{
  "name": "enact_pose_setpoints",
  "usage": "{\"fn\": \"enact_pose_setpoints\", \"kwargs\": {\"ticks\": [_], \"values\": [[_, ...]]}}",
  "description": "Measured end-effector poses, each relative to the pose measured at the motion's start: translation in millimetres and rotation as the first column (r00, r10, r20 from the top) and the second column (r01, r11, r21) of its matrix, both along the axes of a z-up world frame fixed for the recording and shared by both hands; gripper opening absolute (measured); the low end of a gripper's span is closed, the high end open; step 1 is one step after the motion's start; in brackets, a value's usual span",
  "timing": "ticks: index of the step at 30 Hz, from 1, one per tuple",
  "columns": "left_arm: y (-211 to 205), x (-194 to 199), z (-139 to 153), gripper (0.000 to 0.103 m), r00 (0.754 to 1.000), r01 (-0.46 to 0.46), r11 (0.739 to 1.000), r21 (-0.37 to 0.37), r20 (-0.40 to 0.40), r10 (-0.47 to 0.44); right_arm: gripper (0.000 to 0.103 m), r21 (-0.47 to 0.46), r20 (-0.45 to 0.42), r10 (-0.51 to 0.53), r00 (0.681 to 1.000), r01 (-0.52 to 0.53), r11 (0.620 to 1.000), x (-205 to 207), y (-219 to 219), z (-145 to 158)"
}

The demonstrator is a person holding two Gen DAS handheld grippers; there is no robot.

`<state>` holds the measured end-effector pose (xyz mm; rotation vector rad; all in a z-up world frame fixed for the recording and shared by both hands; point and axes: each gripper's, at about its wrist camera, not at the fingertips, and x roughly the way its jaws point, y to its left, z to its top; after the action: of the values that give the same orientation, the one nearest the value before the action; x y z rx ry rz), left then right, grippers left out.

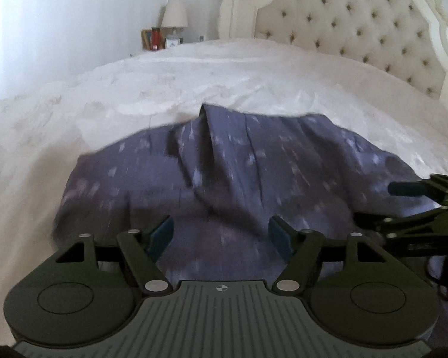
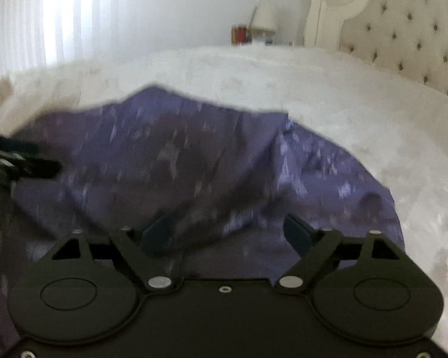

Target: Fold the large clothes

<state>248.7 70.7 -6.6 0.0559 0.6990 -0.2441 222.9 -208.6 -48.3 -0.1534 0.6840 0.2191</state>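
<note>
A large purple-blue garment point(image 1: 224, 173) with pale flecks lies crumpled on the white bed cover point(image 1: 164, 83), with a raised fold near its far edge. My left gripper point(image 1: 221, 235) hovers over the garment's near part, jaws apart, nothing between the blue pads point(image 1: 161, 235). The right gripper point(image 1: 403, 203) shows at the right edge of the left wrist view, over the cloth. In the right wrist view the same garment point(image 2: 209, 164) spreads below my right gripper point(image 2: 227, 235), whose jaws stand wide with only cloth beneath them. The left gripper point(image 2: 21, 158) pokes in at the left edge there.
A tufted cream headboard point(image 1: 358, 29) stands at the bed's far right. Beyond the bed, a nightstand holds a lamp point(image 1: 174, 15), a red object point(image 1: 155, 37) and small bottles. A bright curtained window point(image 2: 44, 21) is at the left.
</note>
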Motion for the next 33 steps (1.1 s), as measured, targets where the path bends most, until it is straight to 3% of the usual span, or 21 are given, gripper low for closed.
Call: {"fn": "enact_pose_setpoints", "kwargs": {"ticks": [4,12,17,22,28,33], "values": [[14.3,-34.1,4.7,0.069,0.999,0.007,1.000,-0.022,-0.053,-0.008,0.093,-0.029,-0.024,0.001,1.000,-0.002,1.000,-27.4,-3.6,2.5],[57.9,-96.2,8.7,0.070,0.983,-0.034,0.990,-0.135,-0.181,0.009,0.101,0.172,-0.144,-0.078,0.987,0.102,0.980,-104.7,-51.8,25.2],[74.9,-126.0,10.5,0.071,0.979,-0.031,0.996,-0.085,-0.203,0.013,0.102,0.219,-0.220,-0.135,0.966,0.183,0.958,-147.8,-80.8,41.3],[86.7,-147.2,6.7,0.075,0.974,-0.014,0.999,-0.034,-0.227,0.006,0.102,0.192,-0.322,-0.221,0.921,0.292,0.937,-171.4,-106.3,43.1],[102.6,-159.3,-9.2,0.077,0.948,-0.031,0.999,-0.020,-0.317,0.023,0.102,0.245,-0.482,-0.220,0.848,0.372,0.895,-188.6,-128.5,25.7],[106.9,-160.3,-16.9,0.083,0.924,-0.022,0.999,-0.040,-0.381,0.005,0.102,0.222,-0.540,-0.182,0.822,0.347,0.911,-193.3,-121.5,19.3]]}}
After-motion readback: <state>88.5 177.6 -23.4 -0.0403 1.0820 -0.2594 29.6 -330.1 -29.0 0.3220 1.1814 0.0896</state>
